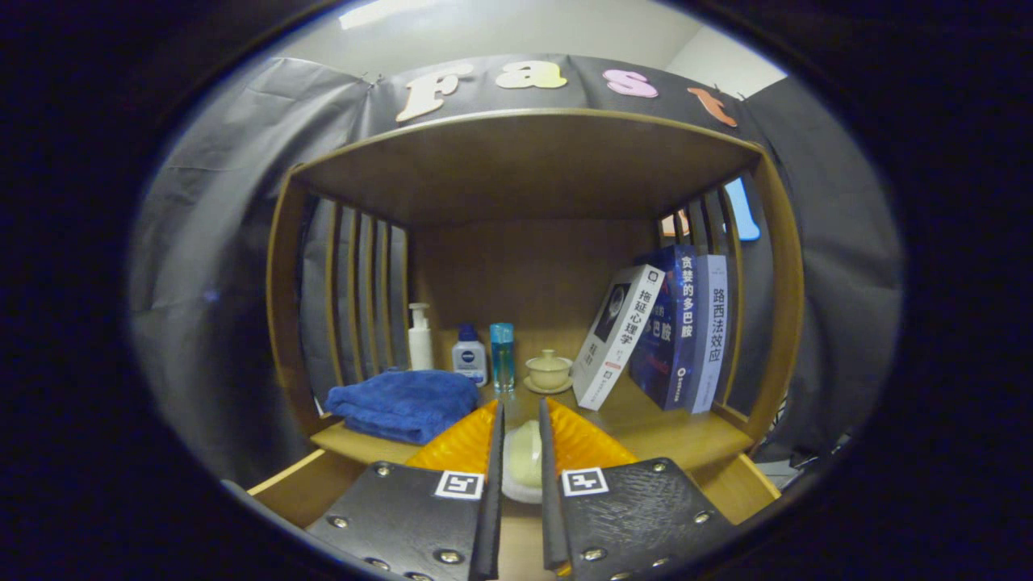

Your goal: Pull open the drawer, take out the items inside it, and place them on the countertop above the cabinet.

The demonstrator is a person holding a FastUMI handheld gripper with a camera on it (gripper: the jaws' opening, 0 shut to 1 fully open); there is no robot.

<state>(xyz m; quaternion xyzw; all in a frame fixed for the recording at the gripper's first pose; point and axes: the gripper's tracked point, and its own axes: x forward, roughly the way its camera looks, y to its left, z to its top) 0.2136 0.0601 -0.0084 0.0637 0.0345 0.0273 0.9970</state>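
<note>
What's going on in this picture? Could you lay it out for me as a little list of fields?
setting: wooden shelf unit with slatted sides
fingers: nearly closed around a pale round item, apparently gripping it, over the countertop
left of the shelf: folded blue towel
back row: white pump bottle, small blue-capped bottle, tall blue bottle, lidded cup on saucer
right: three books, the first leaning on the others
</note>
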